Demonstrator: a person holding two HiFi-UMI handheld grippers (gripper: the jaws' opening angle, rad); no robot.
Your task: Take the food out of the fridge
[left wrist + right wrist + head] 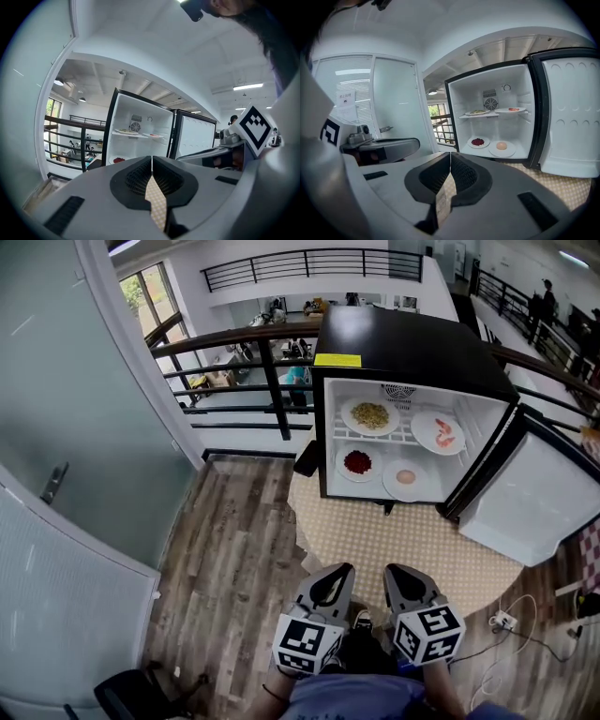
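1. Head view: I see a small black fridge (412,343) at 12 o'clock from both grippers. Its door (534,493) is swung wide toward 3 o'clock.
2. Four plates of food sit inside. On the upper wire shelf (401,437) are a noodle plate (369,415) at the left and a plate of pink pieces (438,432) at the right. On the fridge floor are a plate of red food (357,462) at the left and a plate with one pale round item (406,477) at the right.
3. The left gripper (339,570) and right gripper (394,570) sit side by side at 6 o'clock. Both point at the fridge and are well apart from it, with a tan patterned mat (403,540) between.
4. Left gripper view: the jaws are pressed together with nothing between them. The fridge opening lies at 11 o'clock, with a railing (65,140) at 9 o'clock.
5. Right gripper view: the jaws meet and hold nothing. The opening lies at 1 o'clock, and the two lower plates are the nearest.
6. My judgement: both grippers are about equally far from the fridge. The left lines up with the left-hand plates and the right with the right-hand plates.
7. The plates are round, so I would approach the near rim, and the jaws must part first.
8. The mat gives open room to advance. The limits are the door edge at 3 o'clock, the fridge's left wall, and the shelf close above the lower plates.
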